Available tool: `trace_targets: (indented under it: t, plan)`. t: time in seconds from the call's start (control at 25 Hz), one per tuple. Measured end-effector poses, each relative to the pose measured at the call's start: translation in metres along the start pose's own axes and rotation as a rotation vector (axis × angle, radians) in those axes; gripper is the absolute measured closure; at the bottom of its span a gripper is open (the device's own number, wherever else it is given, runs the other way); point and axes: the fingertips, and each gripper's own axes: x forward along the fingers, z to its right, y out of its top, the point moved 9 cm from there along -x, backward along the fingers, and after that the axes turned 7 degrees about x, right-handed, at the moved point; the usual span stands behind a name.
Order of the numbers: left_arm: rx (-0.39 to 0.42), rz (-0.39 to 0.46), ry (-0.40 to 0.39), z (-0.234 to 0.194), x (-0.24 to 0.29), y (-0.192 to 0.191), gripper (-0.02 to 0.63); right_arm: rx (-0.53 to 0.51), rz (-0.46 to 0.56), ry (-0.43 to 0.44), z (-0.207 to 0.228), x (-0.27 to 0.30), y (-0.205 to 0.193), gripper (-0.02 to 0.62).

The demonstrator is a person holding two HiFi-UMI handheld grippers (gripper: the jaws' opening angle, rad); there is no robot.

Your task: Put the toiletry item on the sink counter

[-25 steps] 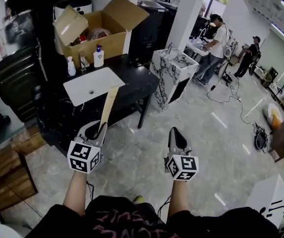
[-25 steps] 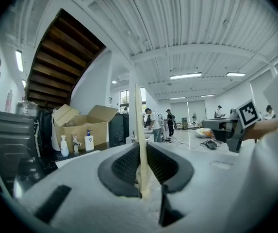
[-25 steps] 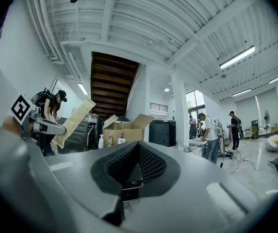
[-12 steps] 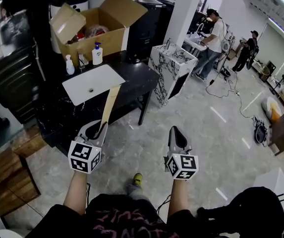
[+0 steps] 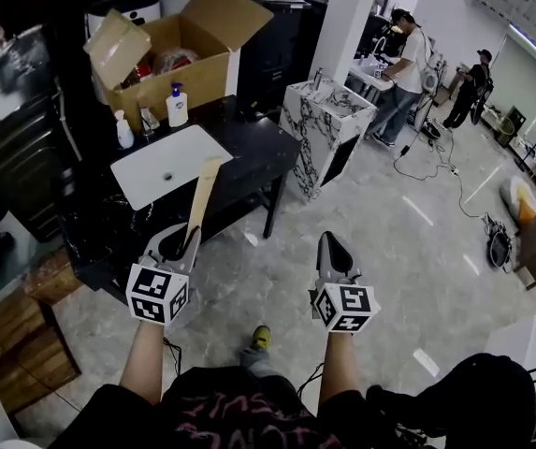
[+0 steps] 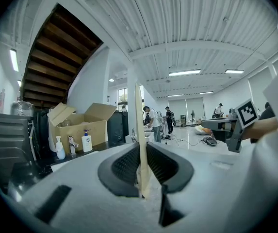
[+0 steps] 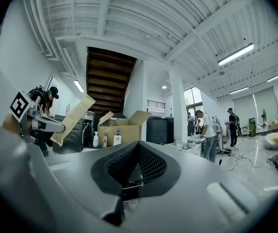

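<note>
A long flat tan packet (image 5: pixel 202 197) sticks up from my left gripper (image 5: pixel 188 242), which is shut on its lower end. In the left gripper view the packet (image 6: pixel 139 135) stands edge-on between the dark pads (image 6: pixel 124 166). It points toward the black sink counter (image 5: pixel 253 148) with its white basin (image 5: pixel 169 165), which is ahead and still apart from it. My right gripper (image 5: pixel 332 245) hangs over the floor, its jaws together and nothing between them. The right gripper view shows that gripper (image 7: pixel 138 148) shut, with the packet (image 7: pixel 73 118) off to its left.
On the counter's far side stand an open cardboard box (image 5: pixel 169 59), a pump bottle (image 5: pixel 176 106) and a small spray bottle (image 5: pixel 123 130). A marble vanity (image 5: pixel 328 120) stands right of the counter. Two people (image 5: pixel 404 68) work farther back. Cables lie on the floor at right.
The counter and box have slid slightly left and nearer in the head view, and a shoe has come into view below. Both grippers keep their grip and pose.
</note>
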Motion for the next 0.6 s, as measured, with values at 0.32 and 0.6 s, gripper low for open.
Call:
trace_targets:
  t: [0.32, 0.6]
  plan:
    - [0.004, -0.028, -0.004, -0.01, 0.059, -0.005, 0.554, 0.011, -0.002, -0.001, 0.036, 0.049, -0.006, 0.589]
    - [0.001, -0.049, 0.006, -0.026, 0.116, -0.006, 0.554, 0.028, -0.005, -0.002, 0.069, 0.099, -0.009, 0.589]
